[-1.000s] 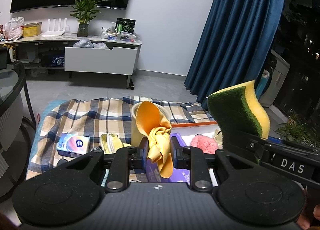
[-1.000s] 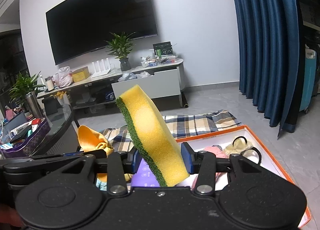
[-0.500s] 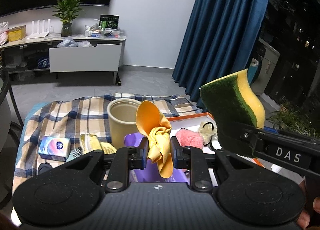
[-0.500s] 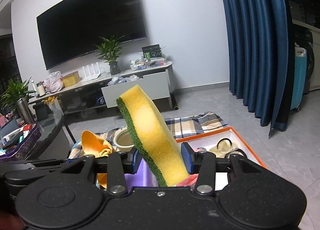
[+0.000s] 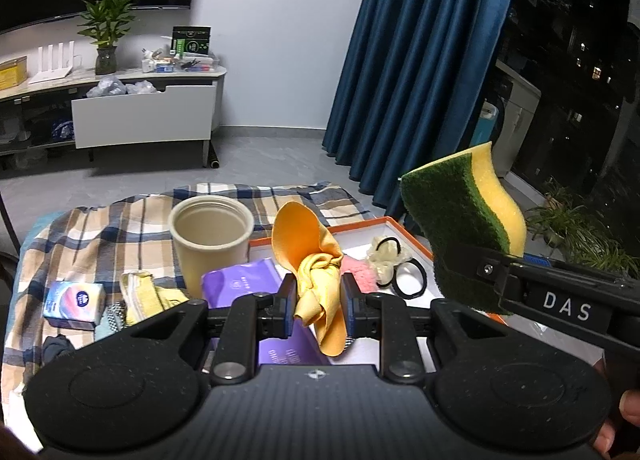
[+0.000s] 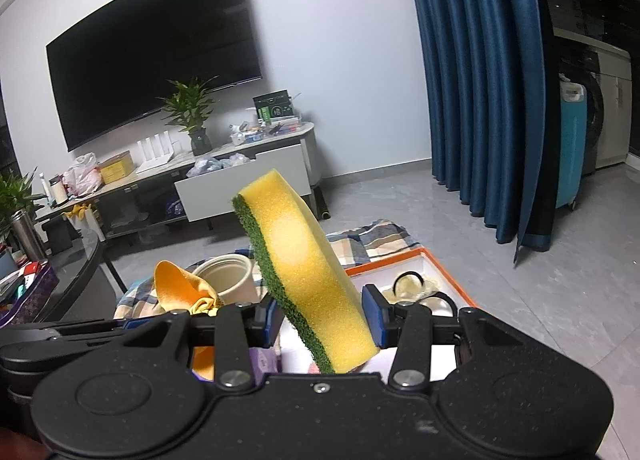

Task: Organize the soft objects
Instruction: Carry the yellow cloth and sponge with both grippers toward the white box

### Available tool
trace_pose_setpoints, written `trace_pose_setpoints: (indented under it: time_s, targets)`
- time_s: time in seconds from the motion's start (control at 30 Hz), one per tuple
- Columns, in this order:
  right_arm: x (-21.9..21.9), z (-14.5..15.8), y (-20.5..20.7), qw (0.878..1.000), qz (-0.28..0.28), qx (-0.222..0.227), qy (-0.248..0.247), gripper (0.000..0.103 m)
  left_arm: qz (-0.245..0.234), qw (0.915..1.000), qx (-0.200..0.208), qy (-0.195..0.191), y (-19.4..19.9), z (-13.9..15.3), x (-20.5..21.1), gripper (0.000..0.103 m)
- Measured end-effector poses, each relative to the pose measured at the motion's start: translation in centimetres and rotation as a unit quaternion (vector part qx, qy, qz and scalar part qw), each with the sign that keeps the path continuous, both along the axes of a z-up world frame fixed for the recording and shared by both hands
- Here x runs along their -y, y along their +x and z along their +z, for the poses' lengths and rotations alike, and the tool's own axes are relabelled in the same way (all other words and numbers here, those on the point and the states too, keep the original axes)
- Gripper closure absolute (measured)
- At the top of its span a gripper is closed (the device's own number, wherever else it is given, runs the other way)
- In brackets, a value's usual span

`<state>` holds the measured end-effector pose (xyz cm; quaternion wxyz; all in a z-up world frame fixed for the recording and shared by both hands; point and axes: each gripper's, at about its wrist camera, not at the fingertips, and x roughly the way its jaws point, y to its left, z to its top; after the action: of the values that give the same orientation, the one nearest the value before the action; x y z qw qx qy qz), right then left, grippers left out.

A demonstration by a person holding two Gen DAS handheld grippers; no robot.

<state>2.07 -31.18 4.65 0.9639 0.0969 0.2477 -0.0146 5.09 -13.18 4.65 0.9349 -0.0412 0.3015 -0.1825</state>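
So the left claw [image 5: 318,306] is clamped on a yellow cloth [image 5: 316,260] and the right claw [image 6: 323,318] grips a scouring sponge [image 6: 306,280], both held above the orange-rimmed box [image 5: 360,224], probably headed in.

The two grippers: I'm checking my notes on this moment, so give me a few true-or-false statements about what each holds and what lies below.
1. The left gripper is shut on the orange cloth. True.
2. The right gripper holds a pink puff. False: it grips the yellow-green sponge.
3. The beige cup lies tipped over. False: it stands upright on the plaid cloth.
4. Hair ties lie in the orange-rimmed box. True.
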Motion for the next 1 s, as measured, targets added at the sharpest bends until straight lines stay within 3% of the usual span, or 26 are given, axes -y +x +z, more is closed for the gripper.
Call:
trace_pose_setpoints:
  time_s: [1.0]
  targets:
    - [4.5, -1.8, -0.3, 0.998, -0.06, -0.02, 0.002, 0.051, -0.049, 0.9986, -0.021, 0.003, 1.3, -1.4, 3.9, 0.079]
